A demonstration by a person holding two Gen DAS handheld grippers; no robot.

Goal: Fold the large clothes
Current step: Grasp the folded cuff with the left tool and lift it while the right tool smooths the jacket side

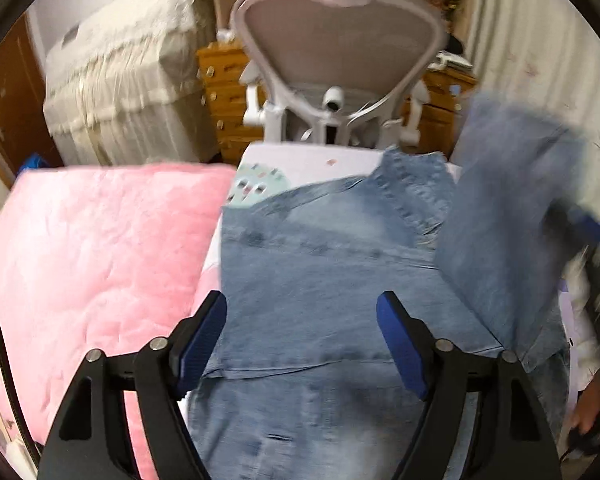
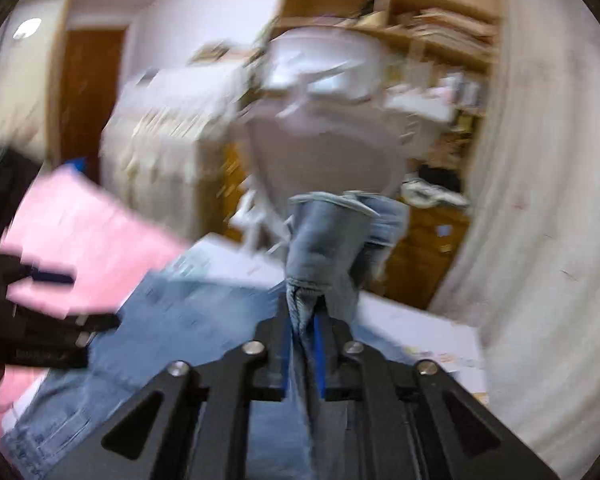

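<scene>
left hand-held gripper: jaws spread wide, holding nothing, above denim garment | right hand-held gripper: clamped on a bunched fold of the denim, lifted | garment: spread on bed beside pink blanket | office chair behind

The faded blue denim garment was matt, coarse-woven cloth with stitched seams. The pink quilted blanket looked plush and softly sheened. The left gripper had matt black plastic arms, blue rubbery pads and shiny metal pins.
</scene>
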